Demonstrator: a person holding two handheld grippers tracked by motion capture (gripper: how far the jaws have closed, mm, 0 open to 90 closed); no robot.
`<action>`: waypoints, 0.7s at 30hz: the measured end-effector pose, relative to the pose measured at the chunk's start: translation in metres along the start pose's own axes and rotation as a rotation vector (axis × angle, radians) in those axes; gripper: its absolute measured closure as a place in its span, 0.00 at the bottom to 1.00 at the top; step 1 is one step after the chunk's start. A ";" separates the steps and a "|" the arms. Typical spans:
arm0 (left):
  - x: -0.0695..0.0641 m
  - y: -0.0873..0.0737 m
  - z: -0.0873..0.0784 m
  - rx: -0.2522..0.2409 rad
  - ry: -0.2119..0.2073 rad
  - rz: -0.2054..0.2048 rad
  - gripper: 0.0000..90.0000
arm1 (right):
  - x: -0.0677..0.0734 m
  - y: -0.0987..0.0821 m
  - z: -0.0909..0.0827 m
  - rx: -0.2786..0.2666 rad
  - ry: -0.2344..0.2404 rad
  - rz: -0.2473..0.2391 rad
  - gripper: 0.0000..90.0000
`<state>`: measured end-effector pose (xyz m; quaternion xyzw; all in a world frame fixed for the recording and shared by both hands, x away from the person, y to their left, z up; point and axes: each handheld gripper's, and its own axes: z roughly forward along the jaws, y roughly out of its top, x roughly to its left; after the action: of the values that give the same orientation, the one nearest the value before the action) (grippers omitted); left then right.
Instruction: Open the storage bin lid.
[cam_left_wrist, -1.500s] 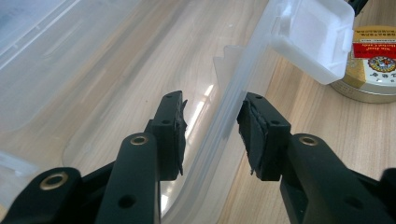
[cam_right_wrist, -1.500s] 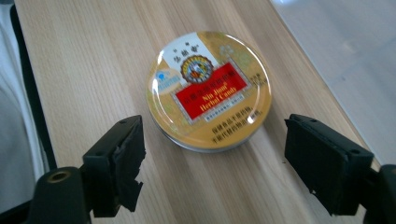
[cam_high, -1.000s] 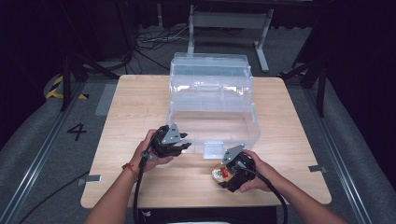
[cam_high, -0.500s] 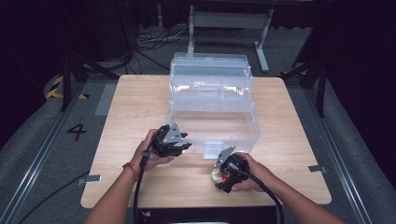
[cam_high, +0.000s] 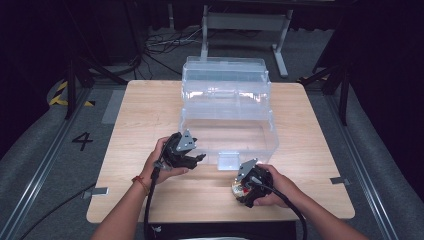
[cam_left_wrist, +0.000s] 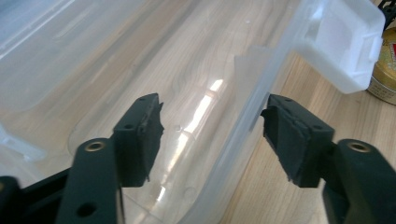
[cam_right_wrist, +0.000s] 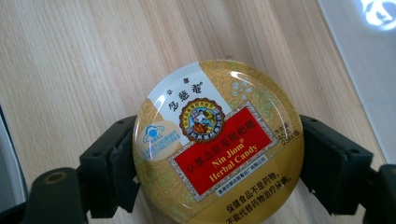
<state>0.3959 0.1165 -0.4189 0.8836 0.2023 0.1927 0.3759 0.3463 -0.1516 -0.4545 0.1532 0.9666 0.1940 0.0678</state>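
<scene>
1. The candy tin, a round gold tin with a red label reading "Nin Jiom Herbal Candy", sits flat on the wooden table, lid up. In the high view the tin lies near the table's front edge, right of centre, just in front of the clear box.

2. Your right gripper has the tin between its two black jaws. In the right gripper view each pad lies against the tin's rim, one on either side, so it is clamped on the tin. In the high view your right hand wraps the gripper body right behind the tin.

3. The clear plastic box stands in the middle of the table, open, with its tiered upper trays stepped back toward the far side. Its white latch hangs down on the front wall, just to the left of the tin as the high view shows it.

4. Your left gripper straddles the front wall of the box. Its jaws have just been opening, and in the left gripper view neither pad presses on the rim that runs between them; one pad hangs inside the box, the other outside over the table.

5. In the high view your left gripper sits at the box's front left corner, with your left hand behind it.
</scene>
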 end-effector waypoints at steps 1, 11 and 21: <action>-0.001 0.001 0.000 -0.002 0.003 0.004 0.37 | -0.001 -0.002 -0.001 0.005 0.001 -0.003 0.22; -0.003 0.014 -0.022 -0.033 0.083 -0.015 0.24 | -0.005 -0.017 -0.007 0.008 0.001 0.026 0.22; 0.003 0.008 -0.056 0.008 0.124 0.004 0.21 | -0.008 -0.027 -0.010 0.003 0.025 0.036 0.22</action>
<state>0.3724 0.1456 -0.3764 0.8718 0.2243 0.2468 0.3587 0.3442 -0.1814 -0.4559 0.1684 0.9647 0.1956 0.0519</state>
